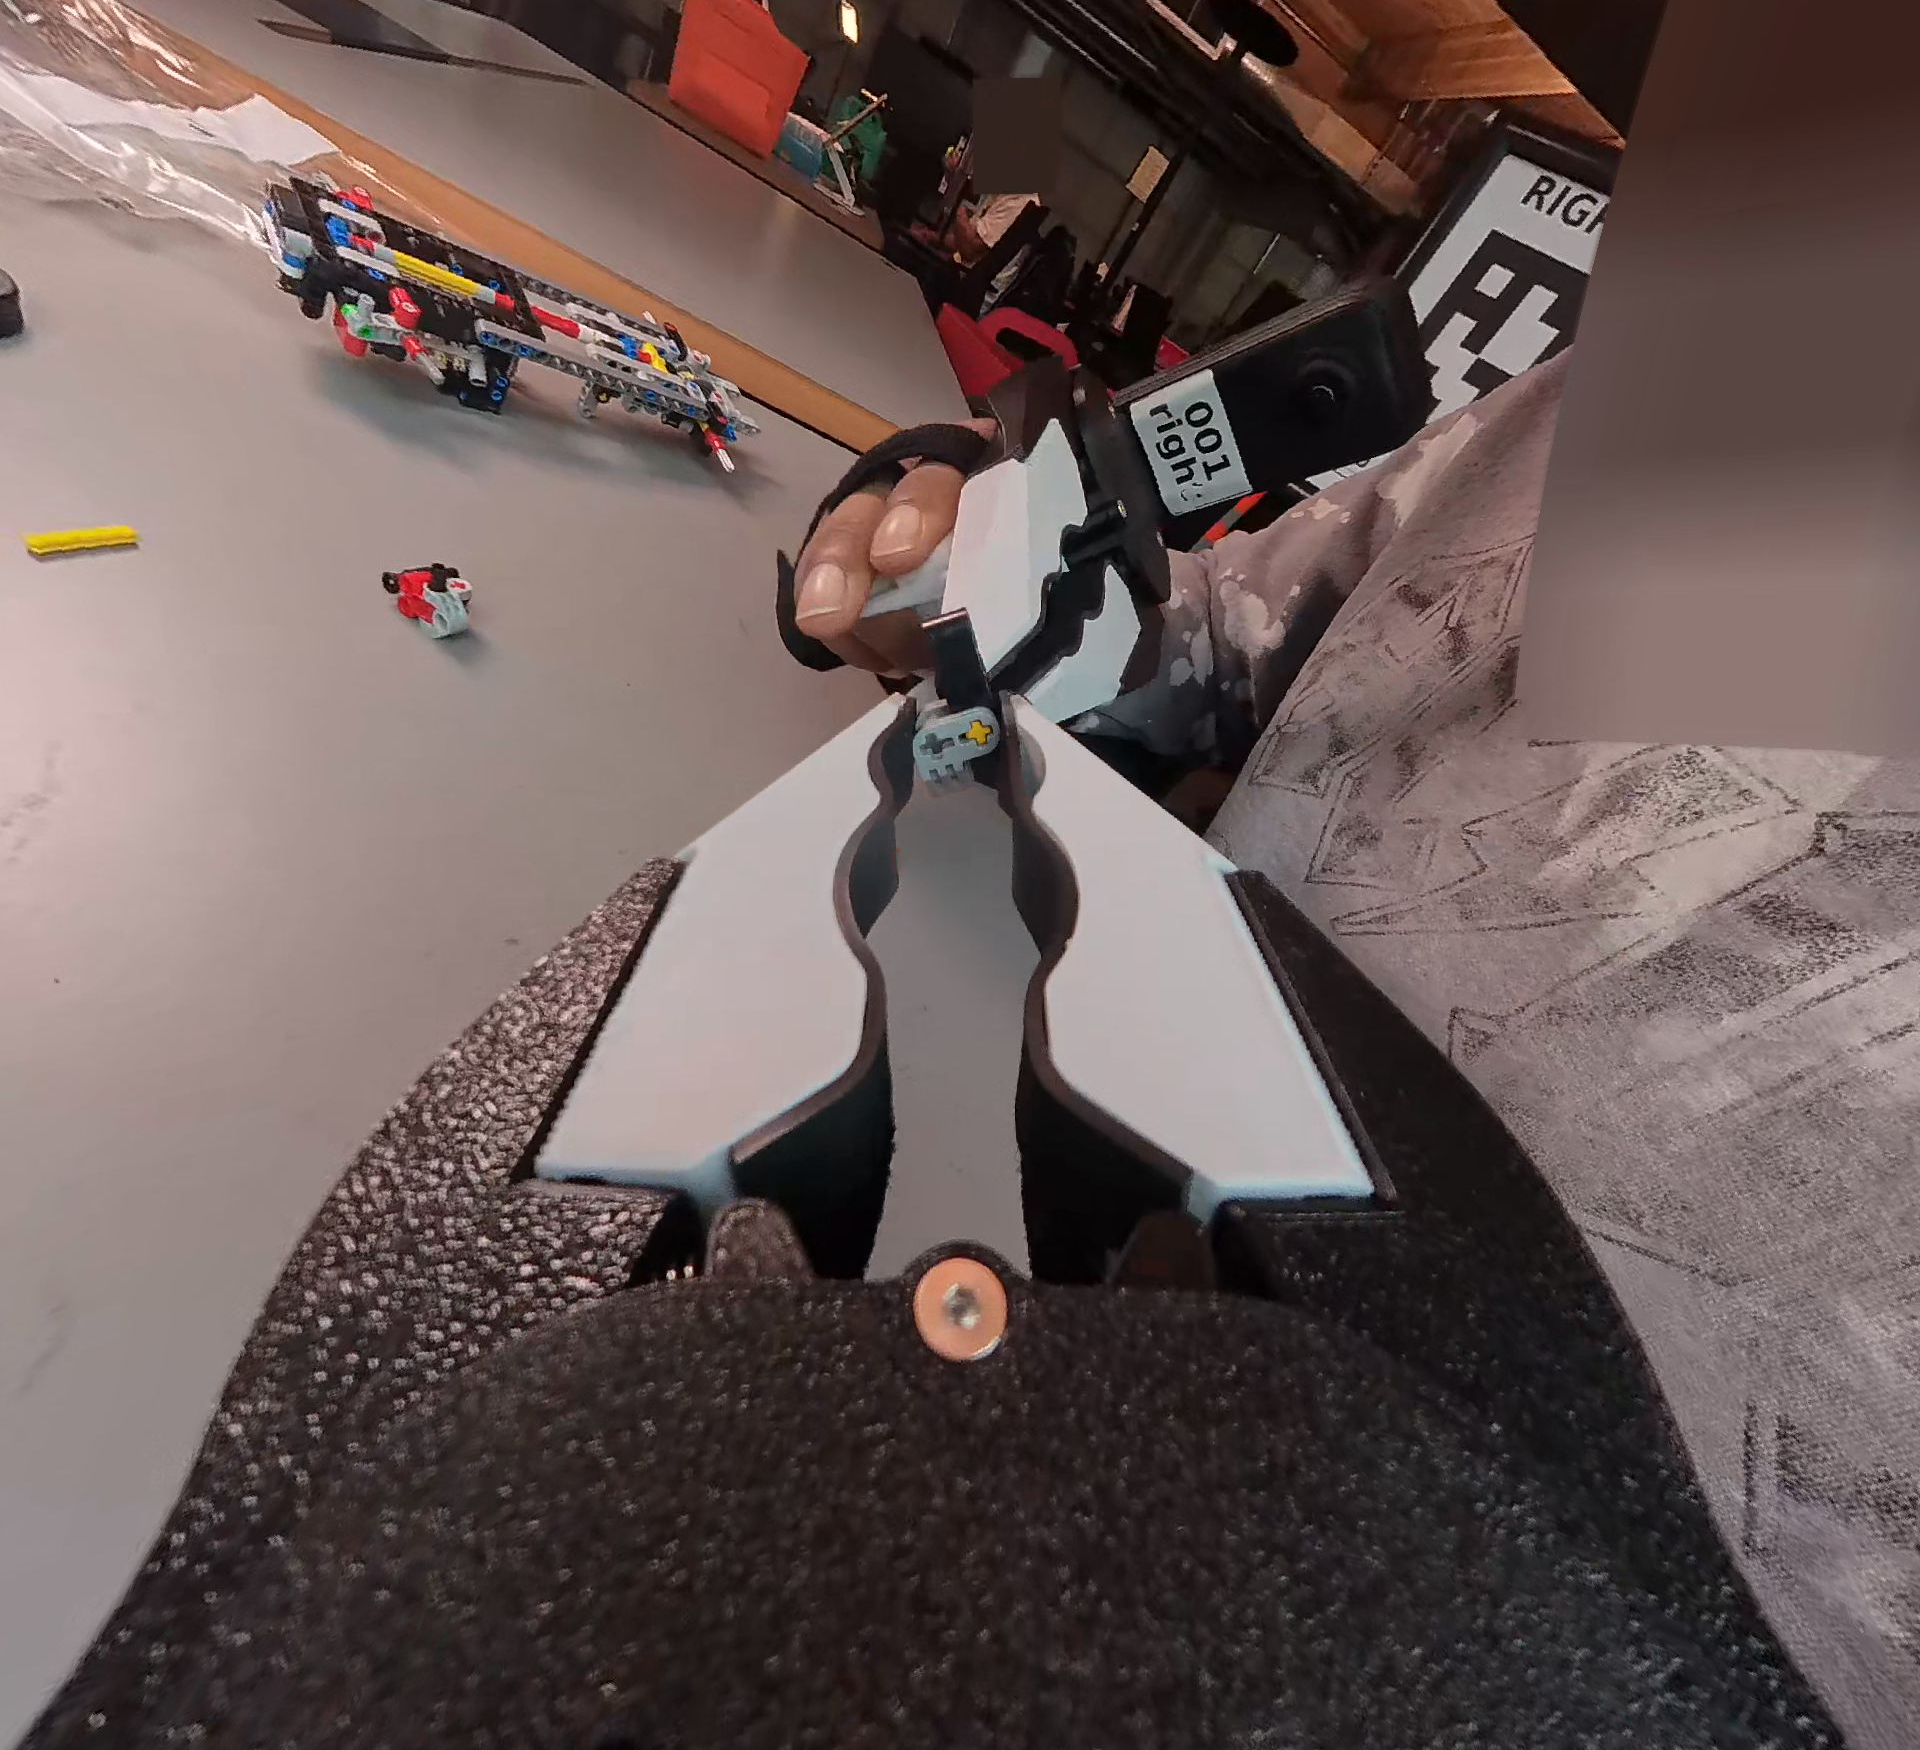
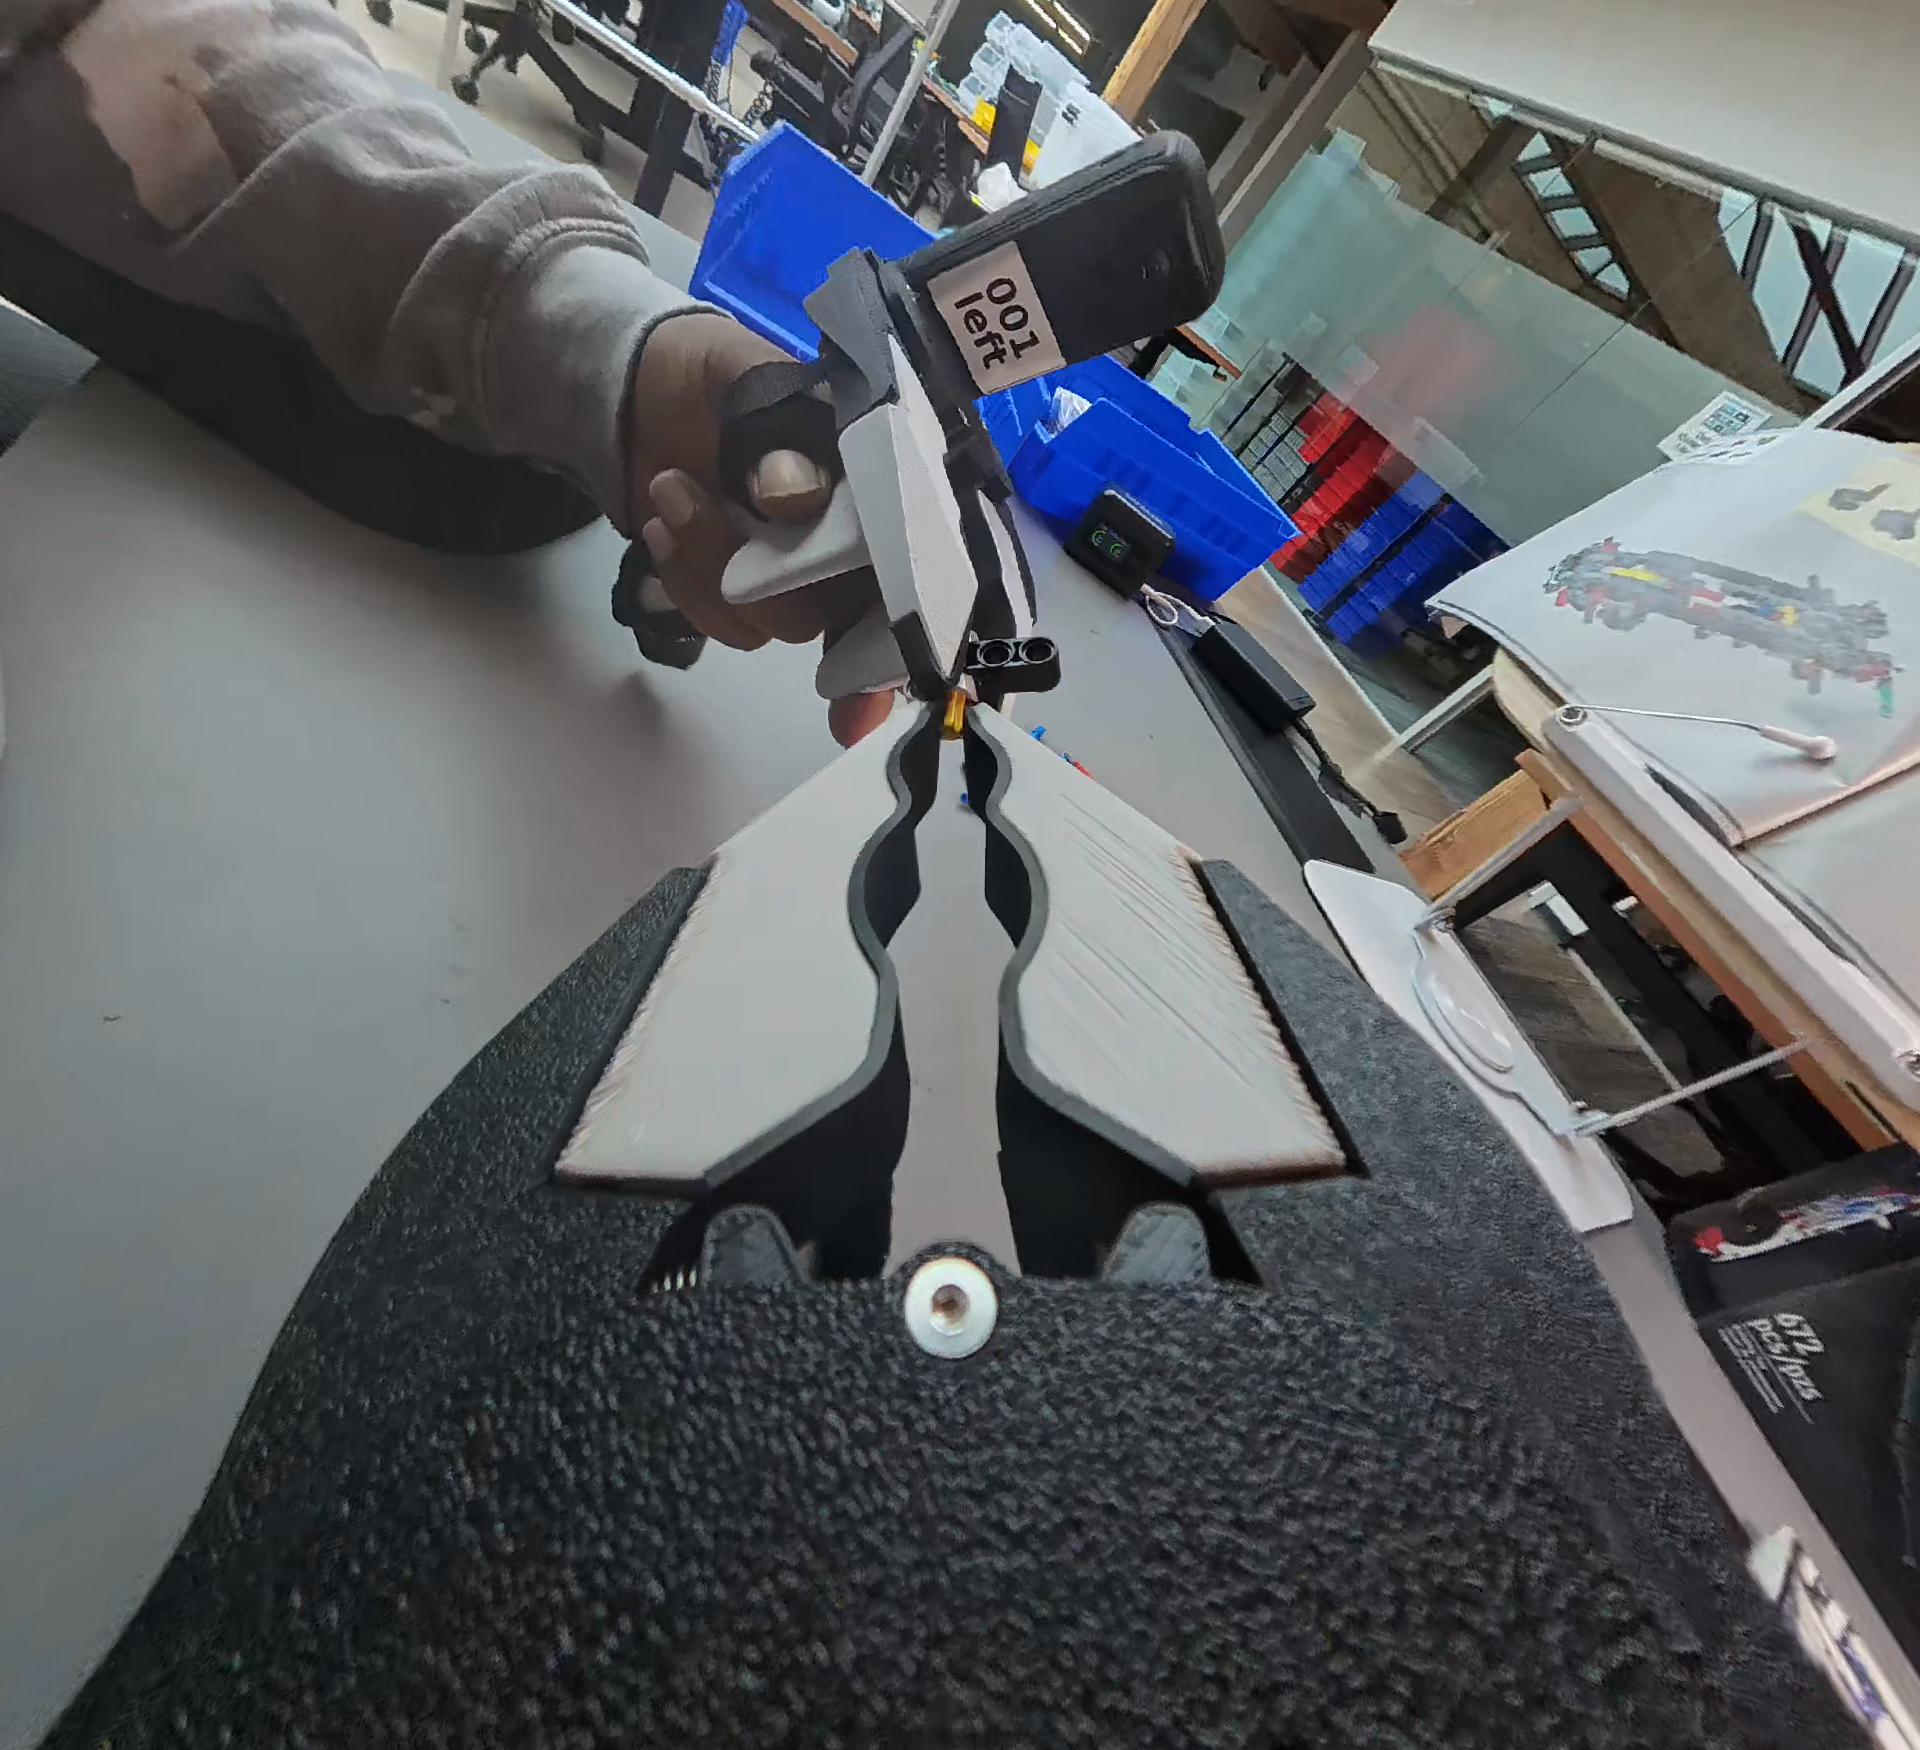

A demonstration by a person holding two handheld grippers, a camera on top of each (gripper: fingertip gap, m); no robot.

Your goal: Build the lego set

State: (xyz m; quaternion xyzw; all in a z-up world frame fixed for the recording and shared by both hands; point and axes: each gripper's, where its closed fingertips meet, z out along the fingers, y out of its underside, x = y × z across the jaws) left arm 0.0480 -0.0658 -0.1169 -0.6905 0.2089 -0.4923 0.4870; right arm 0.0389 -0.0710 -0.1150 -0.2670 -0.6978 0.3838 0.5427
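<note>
My left gripper (image 1: 954, 732) is shut on a small grey connector (image 1: 940, 750) with a yellow axle (image 1: 977, 734) in it. My right gripper (image 2: 951, 726) is nearly shut, its tips at the yellow axle (image 2: 952, 713) and a short black beam (image 2: 1013, 658). In the left wrist view the black beam (image 1: 961, 661) sticks out of the right gripper (image 1: 997, 661) and touches the connector. Both are held above the grey table (image 1: 312, 869). The left gripper (image 2: 935, 661) comes in from above in the right wrist view. The partly built model (image 1: 499, 318) lies far left.
A yellow piece (image 1: 81, 539) and a small red and grey assembly (image 1: 431, 599) lie loose on the table. Plastic bags (image 1: 104, 131) are at the far left. The instruction booklet (image 2: 1714, 620) stands on the right, with blue bins (image 2: 1143, 474) and a small black device (image 2: 1117, 542) behind. Less than 4 cm separates the two grippers' tips. The partly built model (image 1: 499, 318) is about equally far from each gripper, around 35 centimeters.
</note>
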